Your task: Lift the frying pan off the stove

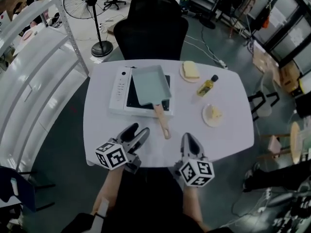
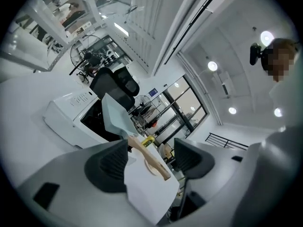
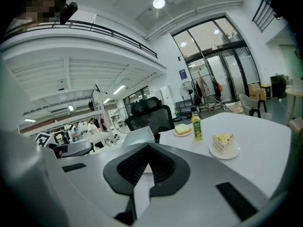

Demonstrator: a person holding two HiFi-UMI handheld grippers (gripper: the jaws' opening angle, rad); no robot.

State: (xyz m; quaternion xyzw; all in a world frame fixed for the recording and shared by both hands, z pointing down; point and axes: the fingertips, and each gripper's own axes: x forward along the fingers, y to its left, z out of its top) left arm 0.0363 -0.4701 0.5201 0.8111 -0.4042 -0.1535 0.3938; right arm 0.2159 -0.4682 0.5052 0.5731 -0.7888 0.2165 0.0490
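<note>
the white counter [image 1: 228, 130] carries the stove [image 1: 118, 89] toward its 11 o'clock side. the pale blue frying pan [image 1: 151, 84] sits on the stove, its wooden handle [image 1: 163, 121] pointing to 6 o'clock. the left hand-held gripper [image 1: 140, 129], jaws wide and empty, is at the handle's 7 o'clock. the right hand-held gripper [image 1: 188, 139], jaws together, is at its 4 o'clock.

Stove [image 1: 119, 89]: white, flat, black cooktop, controls along left side. Frying pan [image 1: 151, 84]: rectangular, pale blue-green, resting on cooktop; handle [image 1: 163, 120], seemingly wood, overhanging near edge.
</note>
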